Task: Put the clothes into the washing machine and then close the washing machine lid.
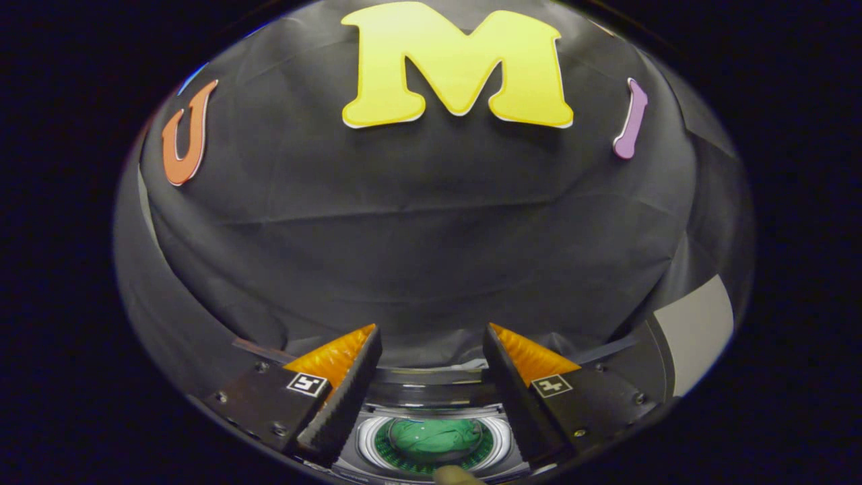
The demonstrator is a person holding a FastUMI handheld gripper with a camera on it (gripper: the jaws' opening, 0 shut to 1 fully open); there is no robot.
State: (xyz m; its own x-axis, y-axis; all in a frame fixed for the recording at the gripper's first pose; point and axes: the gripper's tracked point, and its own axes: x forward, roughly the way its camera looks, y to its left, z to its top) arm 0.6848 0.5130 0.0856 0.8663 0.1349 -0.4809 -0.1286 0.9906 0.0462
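My gripper (432,337) is open, its two fingers spread wide with nothing between them. Below and between the fingers lies the top of a small washing machine (431,397), seen from above. Through its round opening a green cloth (434,438) lies bunched inside the drum. A dark band runs across the machine's back edge, just beyond the opening; whether it is the raised lid I cannot tell. The gripper hangs above the machine, apart from it.
The booth's black cloth wall (417,236) rises straight ahead, beyond the fingers. A pale grey panel (697,330) shows to the right of the right finger. A small tan thing (456,475) pokes in at the machine's near edge.
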